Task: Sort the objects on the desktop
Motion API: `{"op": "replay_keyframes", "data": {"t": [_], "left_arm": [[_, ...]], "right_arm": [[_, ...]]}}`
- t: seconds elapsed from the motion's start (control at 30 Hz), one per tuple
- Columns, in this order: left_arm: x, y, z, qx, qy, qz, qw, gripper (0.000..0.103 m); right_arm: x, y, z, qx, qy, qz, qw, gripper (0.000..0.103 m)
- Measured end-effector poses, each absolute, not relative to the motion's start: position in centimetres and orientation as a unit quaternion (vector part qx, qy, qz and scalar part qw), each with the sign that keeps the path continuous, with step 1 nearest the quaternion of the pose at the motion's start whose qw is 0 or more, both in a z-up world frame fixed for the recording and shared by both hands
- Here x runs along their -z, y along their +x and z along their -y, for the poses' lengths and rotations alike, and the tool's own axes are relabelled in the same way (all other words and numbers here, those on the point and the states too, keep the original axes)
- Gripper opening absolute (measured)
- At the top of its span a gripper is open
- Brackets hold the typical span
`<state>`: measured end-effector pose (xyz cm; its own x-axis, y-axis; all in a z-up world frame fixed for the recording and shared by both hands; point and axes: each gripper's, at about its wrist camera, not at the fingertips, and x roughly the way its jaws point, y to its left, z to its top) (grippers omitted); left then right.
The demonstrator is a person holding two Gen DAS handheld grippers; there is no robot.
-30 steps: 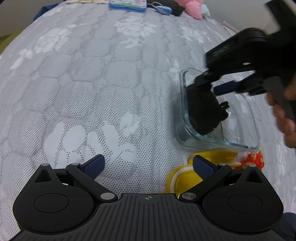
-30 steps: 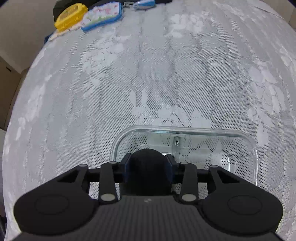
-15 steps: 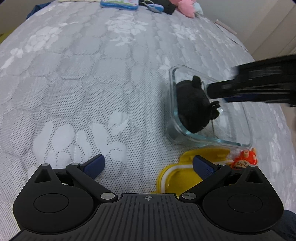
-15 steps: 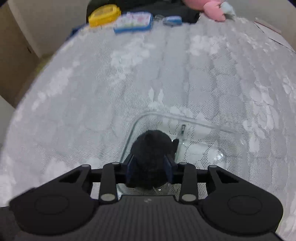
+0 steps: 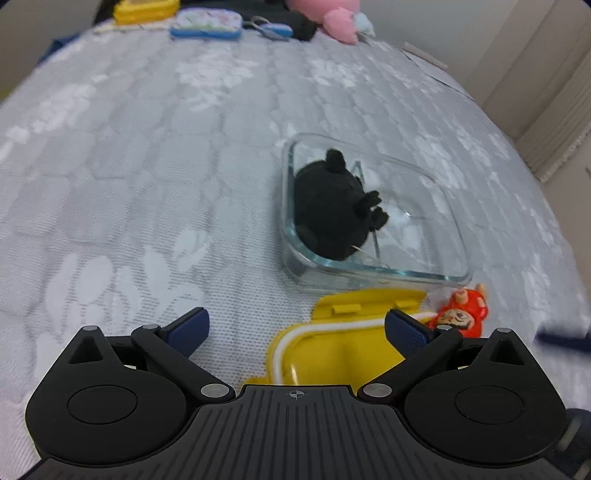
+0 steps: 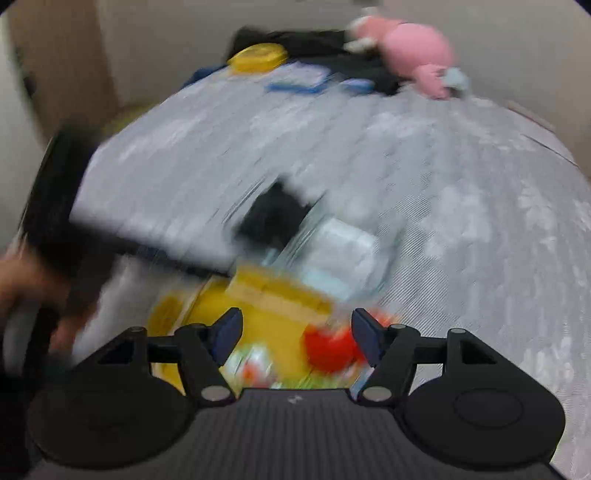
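A black plush toy (image 5: pixel 332 206) lies in the left end of a clear glass dish (image 5: pixel 436 266) on the lace cloth. Just in front of the dish sit a yellow lid (image 5: pixel 332 343) and a small red figurine (image 5: pixel 460 314). My left gripper (image 5: pixel 295 328) hangs open above the yellow lid, holding nothing. The right wrist view is badly blurred: my right gripper (image 6: pixel 295 338) has its jaws opening, with nothing pressed between them, above the yellow lid (image 6: pixel 266 295) and the red figurine (image 6: pixel 328 349). The black toy (image 6: pixel 273 218) shows further off in the dish.
At the far edge lie a yellow box (image 5: pixel 144 9), a blue-rimmed flowered case (image 5: pixel 205 26), a blue keyring (image 5: pixel 273 31), dark cloth and a pink plush (image 5: pixel 340 16). A hand (image 6: pixel 22 284) and the other gripper's dark body show at the left of the right wrist view.
My right gripper let go of the black plush toy into the glass dish, opened, and swung back toward the yellow lid and red figurine. My left gripper shifted slightly and stayed open.
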<state>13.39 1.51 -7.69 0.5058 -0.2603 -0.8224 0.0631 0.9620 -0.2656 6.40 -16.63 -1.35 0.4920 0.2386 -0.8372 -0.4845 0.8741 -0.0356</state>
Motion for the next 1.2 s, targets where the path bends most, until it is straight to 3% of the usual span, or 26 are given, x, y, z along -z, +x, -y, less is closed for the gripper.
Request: {"op": "replay_keyframes", "data": {"t": [0.33,0.53,0.87,1.2], "left_arm": [[7.2,12.5,-0.7,0.098,-0.084,-0.474,0.871,0.103],[8.0,13.2,-0.6,0.107,-0.076,-0.492,0.861,0.103],[7.9,12.8,0.0,0.164,-0.081,-0.497,0.848,0.103],[8.4,13.0,-0.1,0.163,-0.091,-0.509,0.84,0.103]], "right_arm": [[9.0,4.9,12.6,-0.244,-0.258,-0.455,0.817,0.065],[9.5,7.2,14.9,-0.225,-0.157,-0.506,0.818,0.051],[4.4,8.0,18.1,-0.198,-0.074,-0.532,0.82,0.05],[-4.2,13.3,19.5,-0.16,-0.026,-0.465,0.87,0.05]]}}
